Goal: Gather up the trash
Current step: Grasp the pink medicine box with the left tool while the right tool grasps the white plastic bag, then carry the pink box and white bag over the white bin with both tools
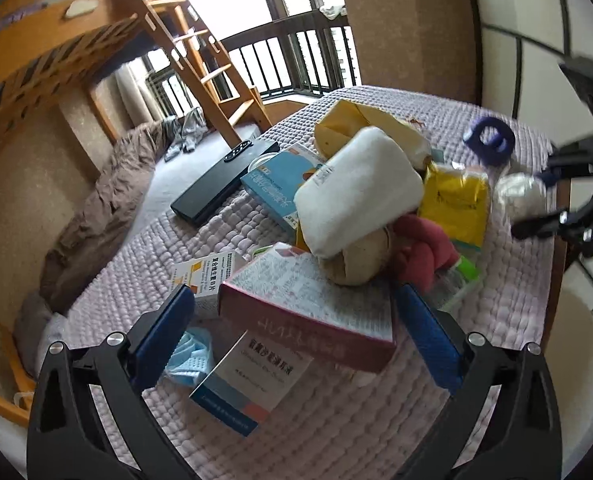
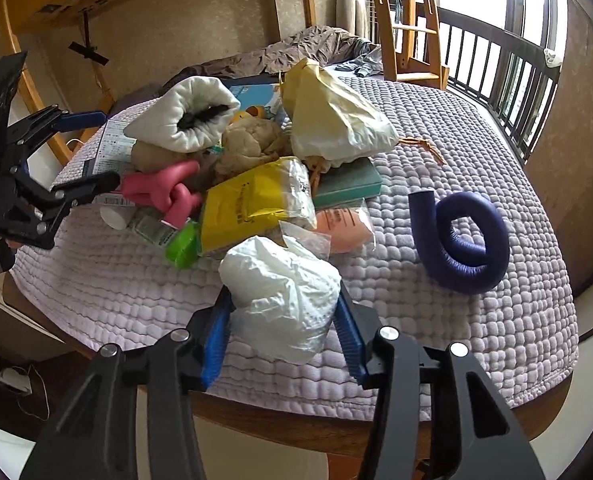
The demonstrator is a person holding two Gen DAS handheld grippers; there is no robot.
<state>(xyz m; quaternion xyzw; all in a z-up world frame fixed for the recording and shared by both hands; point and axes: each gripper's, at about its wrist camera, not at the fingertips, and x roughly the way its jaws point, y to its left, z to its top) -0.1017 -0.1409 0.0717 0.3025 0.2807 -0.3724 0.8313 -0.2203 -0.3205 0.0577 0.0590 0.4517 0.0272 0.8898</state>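
Note:
A pile of clutter lies on a quilted lilac bed cover (image 2: 476,320). My right gripper (image 2: 282,304) is shut on a crumpled white plastic bag (image 2: 280,292) near the bed's front edge; the bag also shows in the left wrist view (image 1: 520,196). My left gripper (image 1: 296,304) is open, its blue fingers either side of a pink-edged carton (image 1: 308,308); it also shows in the right wrist view (image 2: 96,152). A blue face mask (image 1: 190,354) and a white-and-blue medicine box (image 1: 252,380) lie just under it.
The pile holds a yellow packet (image 2: 248,204), a white quilted pouch (image 2: 184,116), a cream bag (image 2: 336,116), a pink twisted foam piece (image 2: 164,190) and a green-capped bottle (image 2: 182,246). A navy foam ring (image 2: 464,240) lies apart at right. A black laptop (image 1: 224,182) lies far back.

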